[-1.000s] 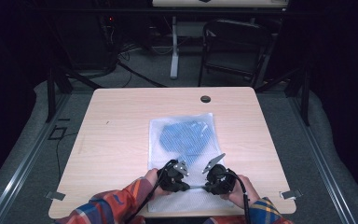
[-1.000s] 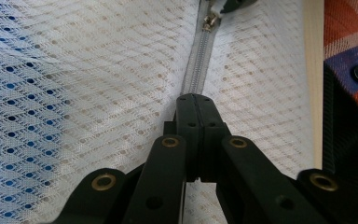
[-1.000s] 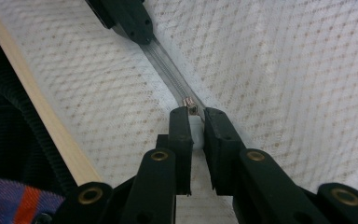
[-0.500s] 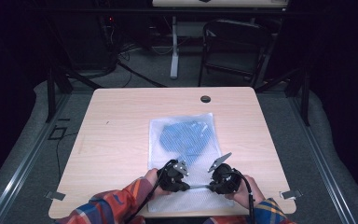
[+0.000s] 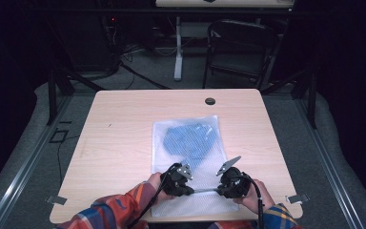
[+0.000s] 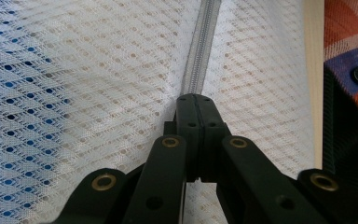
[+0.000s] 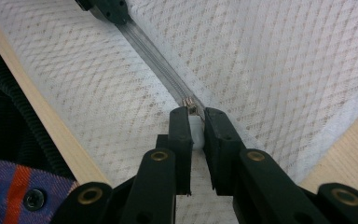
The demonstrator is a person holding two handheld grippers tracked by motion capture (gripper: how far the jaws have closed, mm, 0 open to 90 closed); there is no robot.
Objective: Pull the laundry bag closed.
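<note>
Both grippers work at the near end of a white mesh laundry bag lying flat on the wooden table, with a blue garment inside it, well ahead of the jaws. The left gripper has its jaws pressed together on the zipper tape, pinning that end of the bag; the zipper runs straight ahead from its tips. The right gripper has its jaws clamped on the white zipper pull tab, with the metal slider just beyond its tips and the closed teeth running from there toward the left gripper. Change over the last second, high view: the left hand stays where it was, while the right gripper sits slightly farther from the left gripper than it did, and a short grey length of zipper now shows between the 2. Judgement: the zip stroke is under way but barely advanced; 1 hand anchors, 1 hand pulls. Which way the slider is working I cannot tell. Next need is probably a steady pull along the zipper line, keeping the mesh taut so it does not bunch at the slider.
</note>
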